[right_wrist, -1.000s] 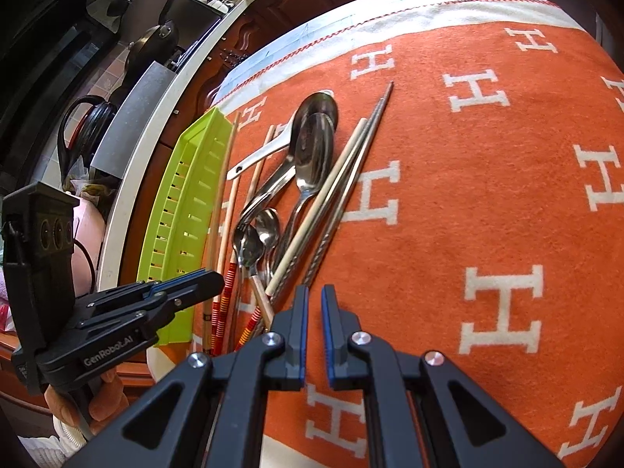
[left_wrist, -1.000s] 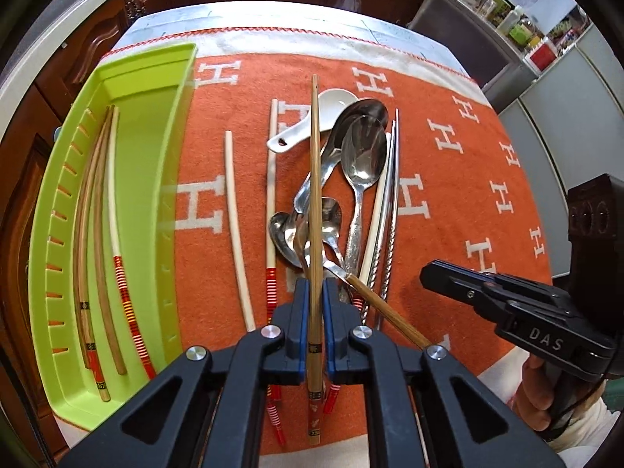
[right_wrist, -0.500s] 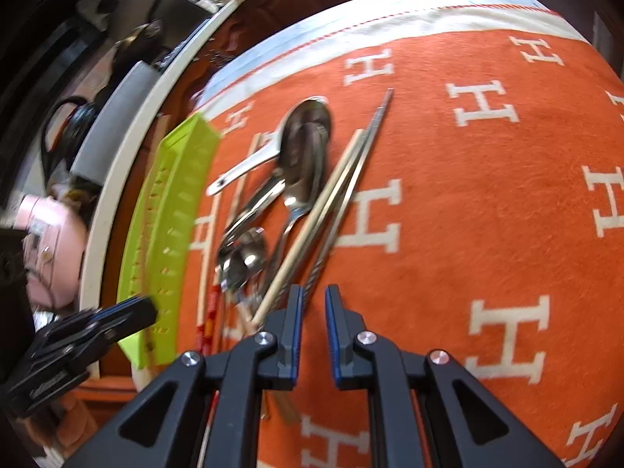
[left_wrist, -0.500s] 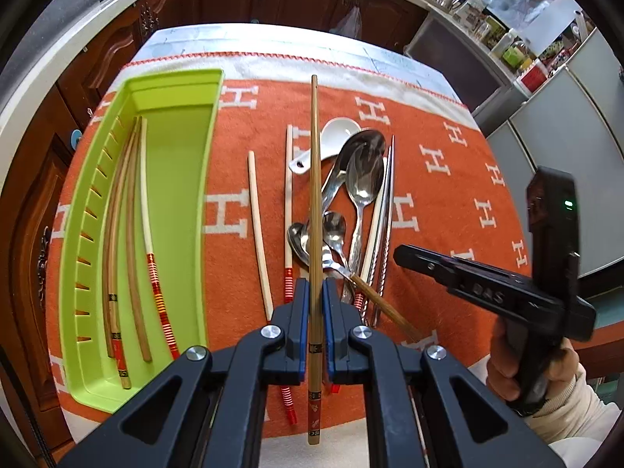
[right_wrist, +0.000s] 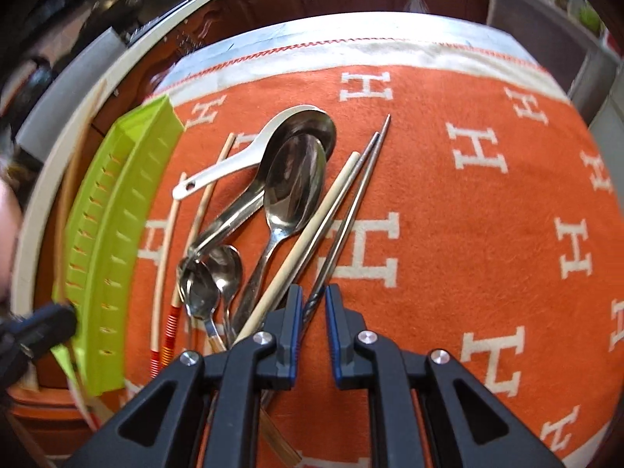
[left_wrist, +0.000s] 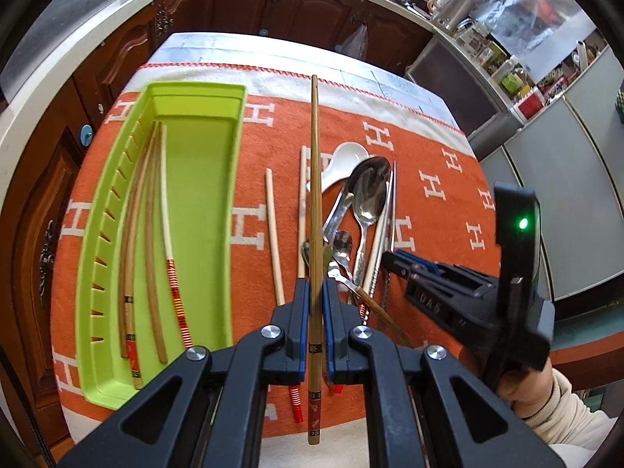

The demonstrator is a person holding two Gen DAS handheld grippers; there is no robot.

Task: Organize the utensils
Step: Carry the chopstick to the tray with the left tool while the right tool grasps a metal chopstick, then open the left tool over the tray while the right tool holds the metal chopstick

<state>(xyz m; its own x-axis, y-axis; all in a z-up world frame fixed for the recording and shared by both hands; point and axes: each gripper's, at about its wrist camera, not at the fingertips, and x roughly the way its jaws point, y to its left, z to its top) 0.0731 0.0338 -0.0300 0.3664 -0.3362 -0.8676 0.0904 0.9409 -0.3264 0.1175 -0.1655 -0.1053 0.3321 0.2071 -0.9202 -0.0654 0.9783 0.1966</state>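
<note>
The left claw [left_wrist: 316,304] grips a brown chopstick [left_wrist: 315,179], lifted, with the green tray [left_wrist: 234,195] to its left. The right claw [right_wrist: 312,312] stands slightly parted, straddling the metal chopsticks [right_wrist: 351,210].

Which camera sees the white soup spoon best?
The right wrist view: the white soup spoon shows from its bowl edge to the hole in its handle. In the left wrist view the held bamboo chopstick crosses in front of it, hiding part.
</note>
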